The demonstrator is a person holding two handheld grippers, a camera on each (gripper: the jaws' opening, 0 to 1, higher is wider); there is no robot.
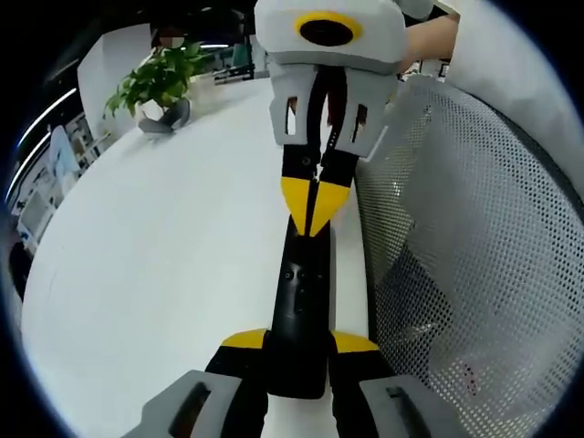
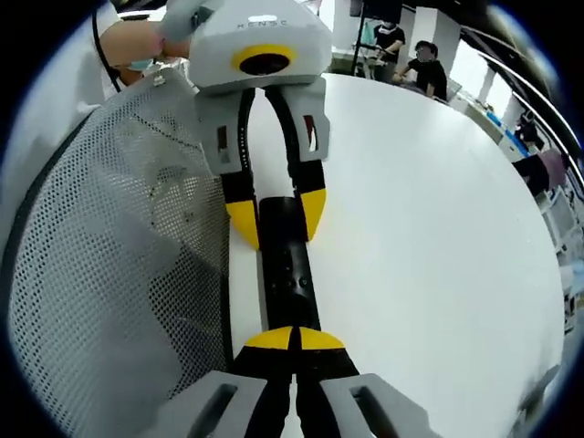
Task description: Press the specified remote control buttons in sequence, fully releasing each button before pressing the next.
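A slim black remote (image 1: 299, 292) lies lengthwise near the edge of a white table (image 1: 164, 255). My left gripper (image 1: 299, 342) is shut on the remote's near end, one yellow-tipped jaw on each side. My right gripper (image 1: 315, 205) comes in from the far side with its tips closed together, resting on the remote's upper face. In the right gripper view the same remote (image 2: 290, 274) runs away from my right gripper (image 2: 294, 339), whose shut tips touch its button face. My left gripper (image 2: 277, 217) clamps the far end. Small round buttons show in the middle of the remote.
A grey mesh chair back (image 1: 474, 228) stands close along the table edge (image 2: 119, 228). A potted plant (image 1: 160, 82) sits at the far side of the table. A person's hand (image 2: 137, 41) holds the left gripper. People (image 2: 424, 59) stand in the background.
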